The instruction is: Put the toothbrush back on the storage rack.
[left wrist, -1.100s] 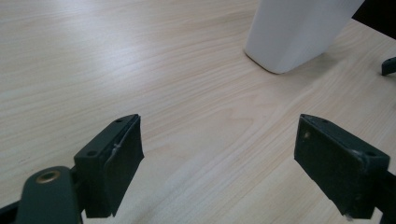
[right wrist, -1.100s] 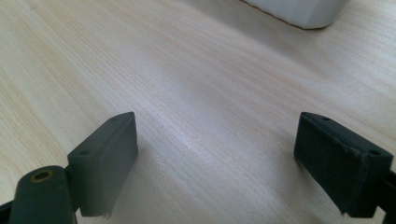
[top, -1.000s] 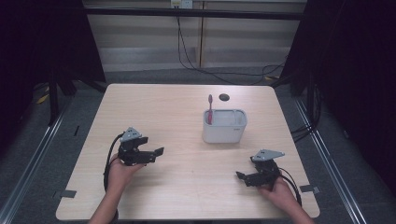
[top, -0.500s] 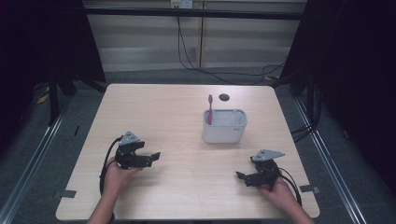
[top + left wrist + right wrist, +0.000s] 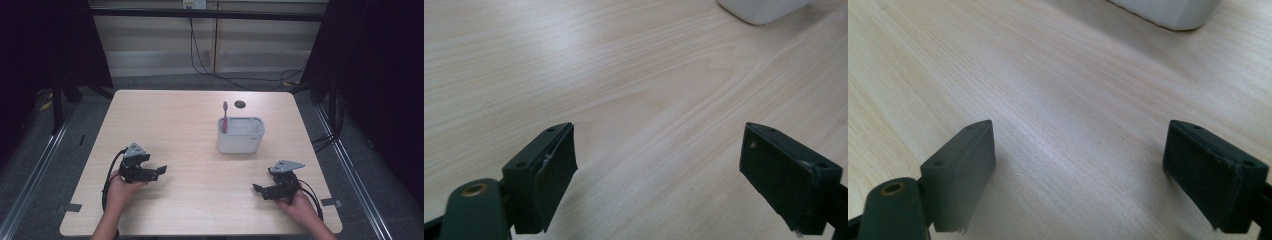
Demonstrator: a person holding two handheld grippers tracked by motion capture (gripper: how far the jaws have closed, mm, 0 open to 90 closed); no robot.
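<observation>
A white rectangular holder (image 5: 240, 136) stands right of the middle of the wooden table (image 5: 165, 120), with a pink toothbrush (image 5: 225, 116) upright in its left end. My left gripper (image 5: 159, 171) rests low at the near left, held by a hand, open and pointing right with nothing between its jaws. My right gripper (image 5: 257, 190) sits at the near right, also open and empty, pointing left. In the left gripper view the gripper (image 5: 659, 167) frames bare wood, with the holder's corner (image 5: 764, 10) far ahead. The right gripper (image 5: 1078, 167) does likewise, the holder's (image 5: 1168, 12) base at the top edge.
A small dark round spot (image 5: 240, 104) lies on the table behind the holder. Cables trail from both grippers toward the near edge. Dark curtains and metal floor rails flank the table; bare wood stretches between the two grippers.
My left gripper has drifted a little toward the near edge and to the left. The right gripper has hardly moved.
</observation>
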